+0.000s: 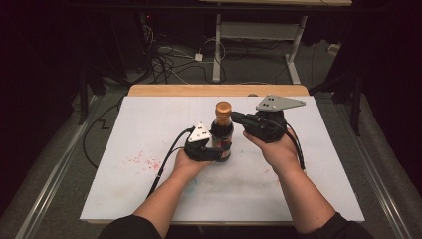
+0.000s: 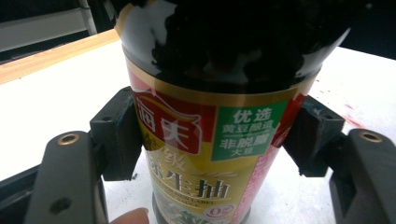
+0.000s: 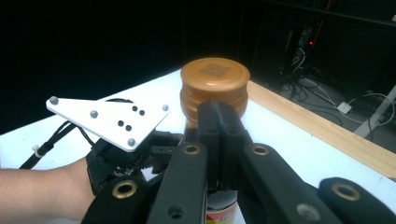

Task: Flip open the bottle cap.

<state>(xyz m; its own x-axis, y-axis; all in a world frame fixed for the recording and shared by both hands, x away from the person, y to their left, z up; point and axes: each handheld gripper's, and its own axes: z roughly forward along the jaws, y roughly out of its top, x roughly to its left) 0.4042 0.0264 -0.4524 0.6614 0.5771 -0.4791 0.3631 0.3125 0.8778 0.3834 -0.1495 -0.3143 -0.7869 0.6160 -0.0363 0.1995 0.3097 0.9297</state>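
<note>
Left gripper [image 2: 212,140] pads pinch bottle [image 2: 210,140] label, legible in its own view. Right gripper [image 3: 219,123] fingers pressed together, just short of brown cap [image 3: 215,86].

The bottle's label [image 2: 210,154] carries Chinese print: 海天 in white on red; 优选 on a green panel; 生抽 in large dark characters; smaller lines too blurred to read.

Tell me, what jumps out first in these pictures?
A dark soy sauce bottle with an orange-brown cap stands mid-table on the white board, and a person works on it with two hand-held grippers. The left gripper clamps its labelled body, while the right gripper, jaws together, sits just beside the cap.
</note>
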